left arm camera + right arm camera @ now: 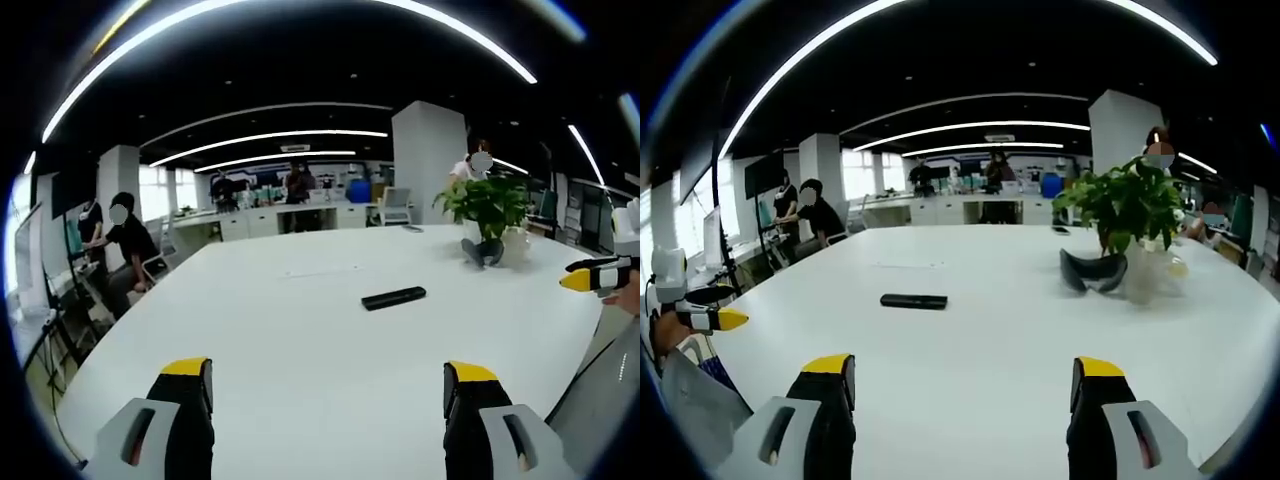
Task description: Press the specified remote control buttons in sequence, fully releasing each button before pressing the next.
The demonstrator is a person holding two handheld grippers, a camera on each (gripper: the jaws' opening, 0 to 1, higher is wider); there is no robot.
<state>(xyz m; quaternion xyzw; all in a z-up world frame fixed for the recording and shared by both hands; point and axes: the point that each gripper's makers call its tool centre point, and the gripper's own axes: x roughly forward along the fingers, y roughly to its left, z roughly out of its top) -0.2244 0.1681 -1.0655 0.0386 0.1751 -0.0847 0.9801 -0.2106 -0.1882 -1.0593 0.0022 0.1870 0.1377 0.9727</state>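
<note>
Remote point(393, 297) untouched on white surface point(300, 380), far from both tools.
Left tool point(328, 385), right tool point(965, 380): wide, empty; approach pending, then first press.

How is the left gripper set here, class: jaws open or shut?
Open. In the left gripper view, the left gripper has its two yellow-tipped jaws set wide apart above the white table, holding nothing.

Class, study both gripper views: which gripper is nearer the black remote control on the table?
Neither clearly. The remote control lies ahead-right of the left gripper and ahead-left of the right gripper, roughly between them, well beyond both.
</note>
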